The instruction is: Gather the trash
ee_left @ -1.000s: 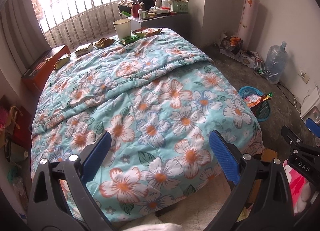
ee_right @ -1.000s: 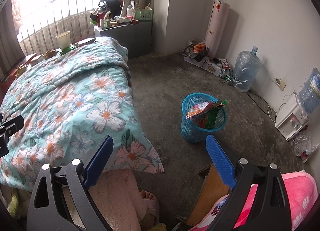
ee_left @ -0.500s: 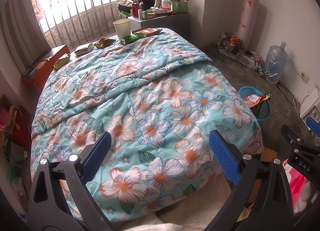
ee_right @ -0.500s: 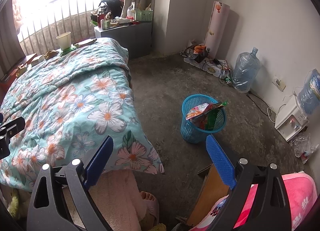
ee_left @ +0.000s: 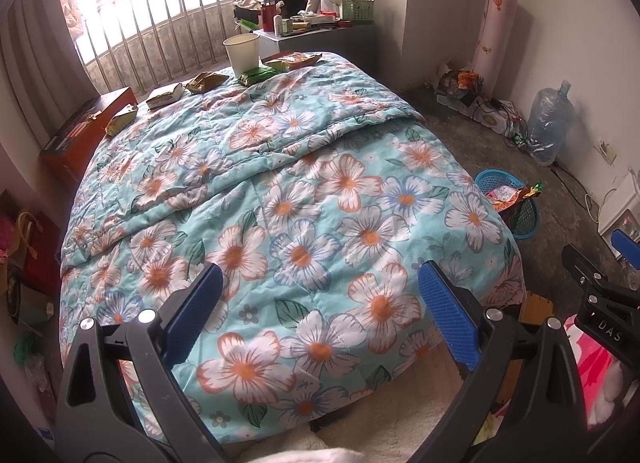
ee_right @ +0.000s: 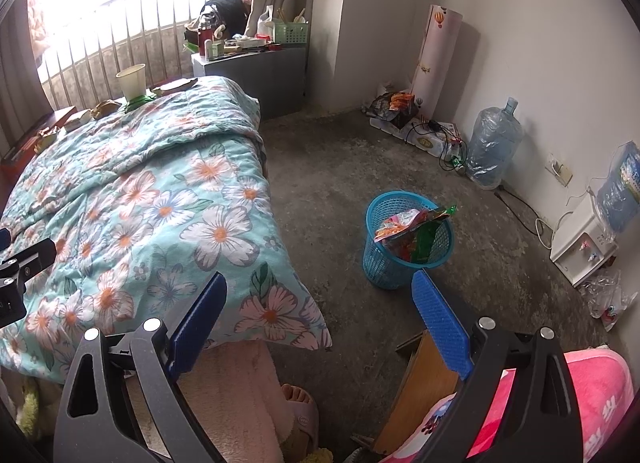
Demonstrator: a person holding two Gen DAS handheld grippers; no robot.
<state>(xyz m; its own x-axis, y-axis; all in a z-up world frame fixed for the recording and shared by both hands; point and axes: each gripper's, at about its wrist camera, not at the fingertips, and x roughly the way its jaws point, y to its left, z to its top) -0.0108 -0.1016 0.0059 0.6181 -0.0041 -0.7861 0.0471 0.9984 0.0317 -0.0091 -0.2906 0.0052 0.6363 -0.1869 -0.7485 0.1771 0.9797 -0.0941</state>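
- So, left wrist view — left hand-held gripper (ee_left: 316,303) is released, jaws wide apart, nothing between them, hovering over the foot end of the bed (ee_left: 280,199).
- Trash left on the bed, all at the far end by the window rail: paper cup (ee_left: 241,54) standing upright, green wrapper (ee_left: 256,75) just beside its base, orange snack packet (ee_left: 292,60) near the nightstand, brown wrapper (ee_left: 206,82), pale packet (ee_left: 165,95) and one more wrapper (ee_left: 121,123) toward the left edge. None picked up yet.
- Blue basket (ee_left: 520,219) on the floor beside the bed, wrappers already sticking out of it — partly done, I judge.
- Right wrist view — right hand-held gripper (ee_right: 320,311) also released and empty, pointing at the floor between bed and basket.
- Basket (ee_right: 400,263) holds several colourful wrappers (ee_right: 404,229), one green one poking over the rim.
- Paper cup (ee_right: 132,81) and the packets show far off on the bed, well apart from both tools.
- Judgement: roughly midway; the bed litter remains, needs a reach to the far end.
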